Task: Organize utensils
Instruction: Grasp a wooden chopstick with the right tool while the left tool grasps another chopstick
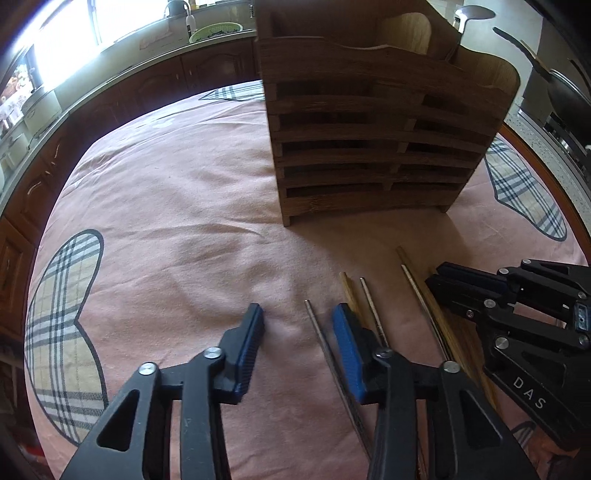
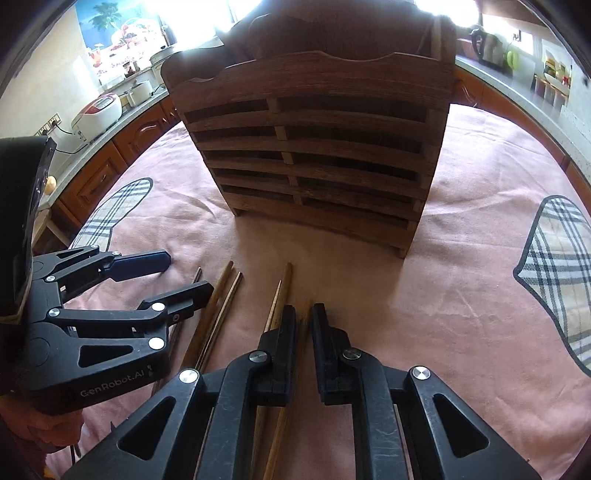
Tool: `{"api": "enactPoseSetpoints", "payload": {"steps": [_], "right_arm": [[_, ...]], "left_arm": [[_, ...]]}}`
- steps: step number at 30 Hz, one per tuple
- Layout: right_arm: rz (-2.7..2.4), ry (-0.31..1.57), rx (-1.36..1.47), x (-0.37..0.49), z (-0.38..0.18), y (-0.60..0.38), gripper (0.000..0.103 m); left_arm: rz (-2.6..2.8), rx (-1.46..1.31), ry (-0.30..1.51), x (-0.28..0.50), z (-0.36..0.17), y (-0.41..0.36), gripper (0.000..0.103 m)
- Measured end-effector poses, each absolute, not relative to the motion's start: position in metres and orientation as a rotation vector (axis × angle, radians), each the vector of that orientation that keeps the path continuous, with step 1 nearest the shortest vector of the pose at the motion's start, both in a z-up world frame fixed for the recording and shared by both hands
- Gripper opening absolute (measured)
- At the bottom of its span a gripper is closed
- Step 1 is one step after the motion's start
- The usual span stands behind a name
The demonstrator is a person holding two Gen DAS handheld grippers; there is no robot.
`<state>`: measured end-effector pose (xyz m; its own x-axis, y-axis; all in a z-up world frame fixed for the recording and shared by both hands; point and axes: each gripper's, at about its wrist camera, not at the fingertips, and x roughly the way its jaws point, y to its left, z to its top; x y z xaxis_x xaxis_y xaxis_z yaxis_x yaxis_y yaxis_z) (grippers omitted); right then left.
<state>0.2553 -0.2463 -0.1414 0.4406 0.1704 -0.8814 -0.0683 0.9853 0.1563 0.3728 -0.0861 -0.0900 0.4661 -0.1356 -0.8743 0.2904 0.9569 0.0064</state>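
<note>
Several wooden and metal chopsticks lie on the pink tablecloth [image 1: 177, 206] in front of a slatted wooden utensil holder [image 1: 369, 147] [image 2: 314, 155]. My left gripper [image 1: 301, 332] [image 2: 188, 275] is low over the cloth. One metal chopstick [image 1: 314, 325] lies between its blue pads, which stand apart from it. A wooden chopstick [image 1: 349, 288] and another metal one [image 1: 369, 299] lie just right of the right pad. My right gripper [image 2: 303, 321] [image 1: 436, 275] has its jaws nearly together with a blurred wooden chopstick [image 2: 303, 314] between them. Another wooden chopstick [image 2: 286, 284] runs under its left finger.
A ladle [image 1: 472, 14] stands in the holder's back compartment. Plaid patches [image 1: 62, 314] [image 2: 554, 273] mark the cloth. Kitchen counters with a rice cooker [image 2: 98, 110] and a kettle [image 2: 484, 44] ring the table. A dark wok [image 1: 565, 92] sits beyond the right edge.
</note>
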Motion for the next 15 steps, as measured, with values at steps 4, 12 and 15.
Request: {"api": "enactPoseSetpoints", "payload": {"steps": [4,12,15], "right_arm": [[0.149,1.106,0.142,0.251,-0.142,-0.252,0.006],[0.159,1.005,0.245,0.217,-0.101,-0.268,0.005],[0.175,0.954,0.269,0.204,-0.078,-0.272,0.005]], "left_arm": [[-0.278,0.152,1.062,0.367,-0.089,-0.085,0.007],[-0.315,-0.003,1.0,0.331,-0.053,-0.053,0.004],[-0.344,-0.065,0.955,0.309,-0.029,-0.043,0.003]]}}
